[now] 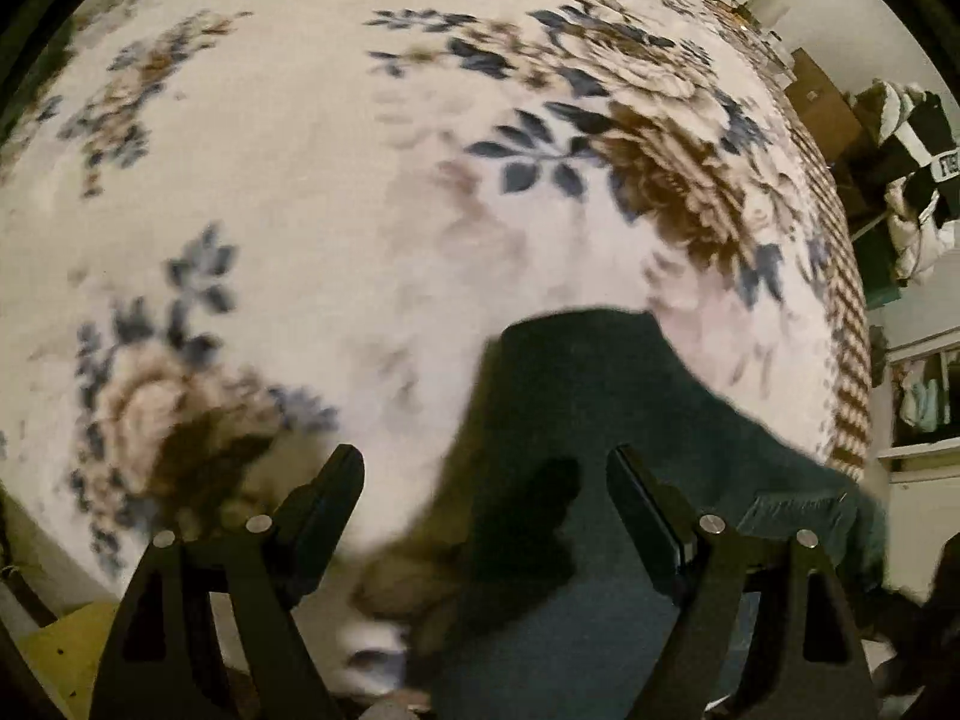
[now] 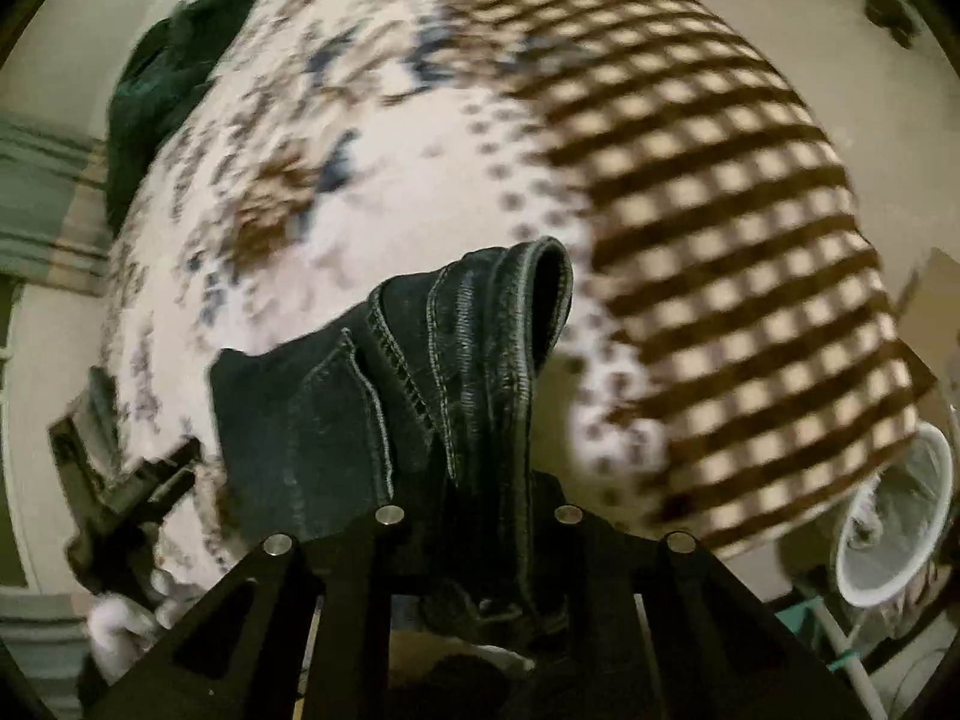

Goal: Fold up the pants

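Dark blue jeans [image 2: 372, 396] lie bunched on a floral bedspread [image 2: 420, 168]. My right gripper [image 2: 486, 498] is shut on a thick fold of the jeans near a stitched hem. The denim rises between the fingers and hides their tips. In the left wrist view the same pants [image 1: 600, 408] show as a dark blurred mass at the lower right. My left gripper [image 1: 486, 468] is open above their left edge, with nothing pinched between its fingers. It also appears at the left of the right wrist view, as the left gripper [image 2: 138, 480] held by a white-gloved hand [image 2: 120, 618].
The bedspread has a brown checkered border [image 2: 720, 240] along its right side. A dark green garment [image 2: 174, 78] lies at the far left corner. A white basket [image 2: 888, 516] stands beside the bed. Boxes [image 1: 816, 90] and striped clothes [image 1: 912, 138] crowd the room's side.
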`<state>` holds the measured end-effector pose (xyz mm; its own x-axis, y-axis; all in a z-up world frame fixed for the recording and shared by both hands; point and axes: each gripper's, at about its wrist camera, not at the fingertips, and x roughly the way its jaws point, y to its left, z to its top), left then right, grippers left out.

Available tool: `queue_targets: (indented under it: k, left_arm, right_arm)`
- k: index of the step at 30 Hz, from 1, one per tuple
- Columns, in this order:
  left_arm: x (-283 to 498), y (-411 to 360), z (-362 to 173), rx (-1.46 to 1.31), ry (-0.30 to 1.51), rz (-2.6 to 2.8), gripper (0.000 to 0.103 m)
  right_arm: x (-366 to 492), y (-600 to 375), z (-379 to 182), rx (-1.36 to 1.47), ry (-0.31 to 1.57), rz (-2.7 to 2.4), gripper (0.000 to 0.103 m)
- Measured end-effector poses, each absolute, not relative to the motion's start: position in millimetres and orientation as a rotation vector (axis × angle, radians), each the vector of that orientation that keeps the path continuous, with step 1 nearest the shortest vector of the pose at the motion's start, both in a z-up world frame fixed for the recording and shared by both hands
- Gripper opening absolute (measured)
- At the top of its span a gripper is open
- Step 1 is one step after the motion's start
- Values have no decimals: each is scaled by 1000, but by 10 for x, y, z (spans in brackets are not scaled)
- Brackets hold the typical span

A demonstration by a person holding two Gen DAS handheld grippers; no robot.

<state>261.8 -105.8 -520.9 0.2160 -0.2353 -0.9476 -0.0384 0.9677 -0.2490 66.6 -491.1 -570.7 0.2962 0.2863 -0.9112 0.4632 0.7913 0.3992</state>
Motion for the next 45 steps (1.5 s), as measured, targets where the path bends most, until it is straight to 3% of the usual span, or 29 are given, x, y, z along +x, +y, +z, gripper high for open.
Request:
queue_targets:
  k: [5, 7, 8, 9, 12, 16, 17, 18, 20, 28, 34, 37, 38, 42, 45]
  left_arm:
    - [2958, -1326, -5540, -194, 1405, -146, 82]
    - [3023, -1344, -5684, -169, 1432, -141, 84]
    - [3035, -1317, -5700, -183, 1439, -148, 84]
    - [3026, -1289, -5661, -188, 1432, -155, 84]
    - [2907, -1215, -5494, -173, 1413, -161, 84]
    - [2659, -1097, -5397, -189, 1418, -159, 84]
    - [2592, -1081, -5406, -191, 1426, -155, 84]
    - [2517, -1063, -5419, -193, 1436, -151, 84]
    - [2436, -1036, -5443, -198, 1454, -153, 84]
    - [2229, -1132, -5460, -183, 1465, -174, 84]
    - [2222, -1139, -5549, -177, 1483, -188, 84]
    - [2219, -1129, -5547, -180, 1490, -195, 84]
    - [2215, -1125, -5538, -179, 1492, -194, 84]
    - [2119, -952, -5432, -245, 1483, -204, 84]
    - [2062, -870, -5509, -356, 1497, -215, 84]
  right_arm:
    - [646, -5011, -6020, 640, 1344, -153, 19]
    - [617, -5110, -6190, 651, 1378, -190, 36]
    - [587, -5196, -6266, 672, 1397, -225, 56]
    - [564, -5250, -6299, 698, 1409, -240, 66]
    - [400, -5450, -6248, 877, 1357, -215, 75]
    - [207, -5590, -6295, 1098, 1300, -160, 76]
    - [183, -5599, -6351, 1127, 1308, -164, 74]
    - [165, -5585, -6405, 1151, 1307, -165, 52]
    - [175, -5521, -6386, 1107, 1304, -172, 19]
    - [201, -5296, -5497, 938, 1226, -178, 13]
    - [109, -5356, -5877, 878, 1380, -218, 13]
    - [98, -5372, -6235, 831, 1471, -259, 38]
    - [66, -5398, -6286, 833, 1483, -284, 53]
    - [-232, -5531, -6147, 1039, 1333, -275, 75]
    - [-458, -5494, -6145, 1214, 1220, -221, 85]
